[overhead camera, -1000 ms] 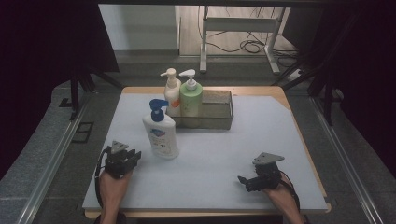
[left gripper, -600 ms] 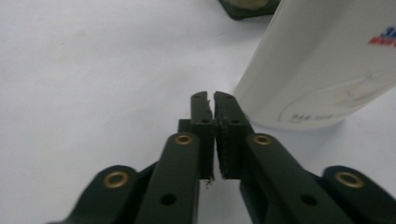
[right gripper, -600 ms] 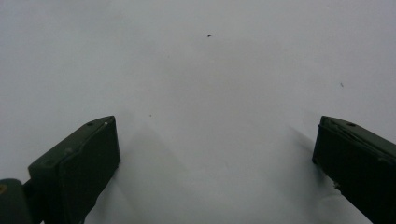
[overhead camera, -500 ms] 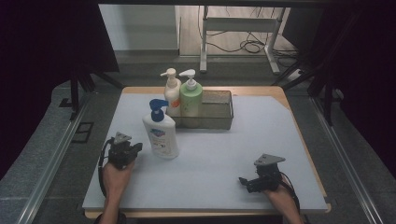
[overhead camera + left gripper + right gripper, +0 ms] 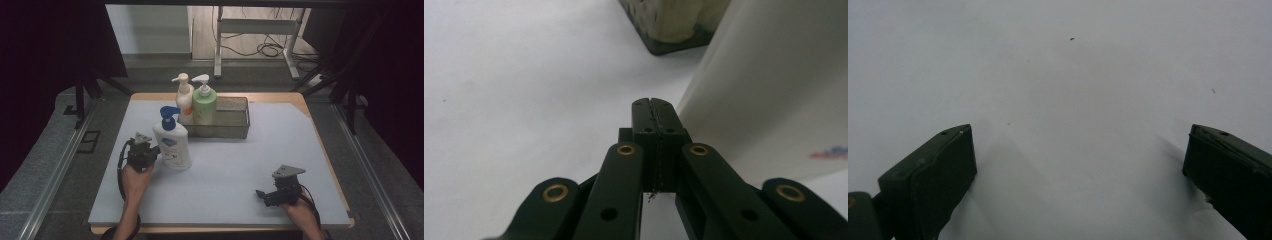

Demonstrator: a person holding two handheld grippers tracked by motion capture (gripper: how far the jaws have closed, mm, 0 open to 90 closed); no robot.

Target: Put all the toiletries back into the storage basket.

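Observation:
A white pump bottle with a blue head [image 5: 172, 142] stands on the pale mat, left of middle. My left gripper [image 5: 156, 150] sits right beside its left side, jaws shut flat together with nothing between them. In the left gripper view the closed tips [image 5: 654, 102] lie just left of the bottle's white wall [image 5: 774, 90]; I cannot tell whether they touch it. My right gripper [image 5: 260, 194] rests near the front right of the mat, pointing left. Its jaws [image 5: 1078, 160] stand wide open over bare mat.
A dark mesh basket [image 5: 235, 122] stands at the back middle, holding a green pump bottle [image 5: 204, 105] and a cream pump bottle [image 5: 183, 102] in its left end. The basket's corner [image 5: 674, 42] lies just beyond the left gripper. The table's wooden edge [image 5: 320, 135] borders the mat.
My left hand has moved forward and to the right, bringing its gripper up beside the white bottle. The right hand and the bottles have stayed put.

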